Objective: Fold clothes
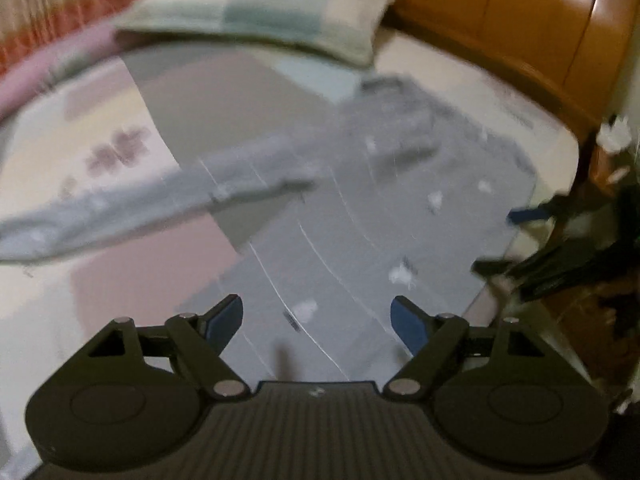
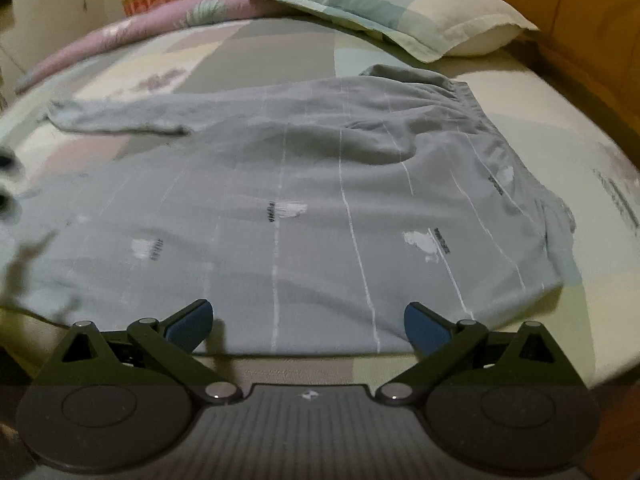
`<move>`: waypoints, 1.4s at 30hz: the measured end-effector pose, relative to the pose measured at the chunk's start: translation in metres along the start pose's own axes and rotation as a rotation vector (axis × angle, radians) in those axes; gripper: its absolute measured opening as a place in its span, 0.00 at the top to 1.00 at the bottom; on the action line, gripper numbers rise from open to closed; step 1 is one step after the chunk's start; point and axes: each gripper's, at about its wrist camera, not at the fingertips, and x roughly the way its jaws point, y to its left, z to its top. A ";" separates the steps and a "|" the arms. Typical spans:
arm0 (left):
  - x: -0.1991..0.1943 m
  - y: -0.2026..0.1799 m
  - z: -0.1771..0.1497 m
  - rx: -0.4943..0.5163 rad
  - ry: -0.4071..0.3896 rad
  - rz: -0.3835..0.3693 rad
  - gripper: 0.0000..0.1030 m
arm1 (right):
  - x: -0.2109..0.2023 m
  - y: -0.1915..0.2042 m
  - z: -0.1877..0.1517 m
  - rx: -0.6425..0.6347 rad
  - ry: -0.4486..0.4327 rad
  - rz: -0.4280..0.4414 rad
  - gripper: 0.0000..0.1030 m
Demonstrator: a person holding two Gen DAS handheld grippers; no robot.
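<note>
**Both grippers empty over a half-spread shirt**

The grey long-sleeved cotton shirt with thin white stripes and small white prints (image 2: 320, 200) lies flat on the patchwork-patterned bed sheet (image 2: 560, 128), hem toward the cameras, one sleeve (image 2: 116, 118) stretched out to the left and the other sleeve (image 2: 556, 220) bunched at the right edge. The left gripper (image 1: 318, 322) hovers above the lower body of the shirt, fingers spread wide with nothing between them; the right gripper (image 2: 308, 326) hangs over the hem, equally wide and empty.

Risks, as I judge them — a pinch taken mid-panel would likely lift only the top layer and drag the shirt askew, and the bunched right sleeve could get trapped inside a fold. The left view is blurred, so aim there is uncertain.

Count: one shirt, two sleeves, two grippers, one checked pale-green pillow (image 2: 392, 4), one pink quilt (image 2: 132, 36) — nothing else to fold in view.
</note>
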 end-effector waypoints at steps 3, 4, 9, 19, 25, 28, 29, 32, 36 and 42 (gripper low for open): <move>0.031 0.005 -0.018 -0.009 0.069 0.026 0.21 | -0.029 -0.001 0.001 0.024 -0.031 0.007 0.00; 0.036 0.007 -0.023 -0.009 0.083 0.046 0.21 | -0.039 0.000 0.003 0.013 -0.037 -0.013 0.00; 0.028 0.008 -0.038 0.033 0.030 0.033 0.20 | -0.093 0.009 0.019 0.020 -0.093 -0.135 0.00; 0.020 0.022 -0.058 0.045 -0.060 -0.048 0.18 | -0.151 0.085 0.059 -0.024 -0.162 -0.221 0.00; 0.017 0.024 -0.065 0.052 -0.090 -0.053 0.17 | -0.146 0.141 0.076 -0.133 -0.161 -0.191 0.00; 0.017 0.023 -0.065 0.052 -0.091 -0.049 0.17 | -0.145 0.156 0.075 -0.176 -0.159 -0.174 0.00; 0.017 0.022 -0.065 0.053 -0.089 -0.048 0.17 | -0.146 0.157 0.073 -0.180 -0.159 -0.167 0.00; 0.019 0.021 -0.064 0.053 -0.079 -0.049 0.13 | -0.147 0.155 0.066 -0.178 -0.154 -0.139 0.00; 0.019 0.019 -0.061 0.038 -0.067 -0.035 0.13 | -0.144 0.141 0.056 -0.151 -0.147 -0.109 0.00; 0.017 0.023 -0.055 -0.002 -0.049 -0.064 0.13 | -0.114 0.117 0.055 -0.095 -0.110 -0.030 0.00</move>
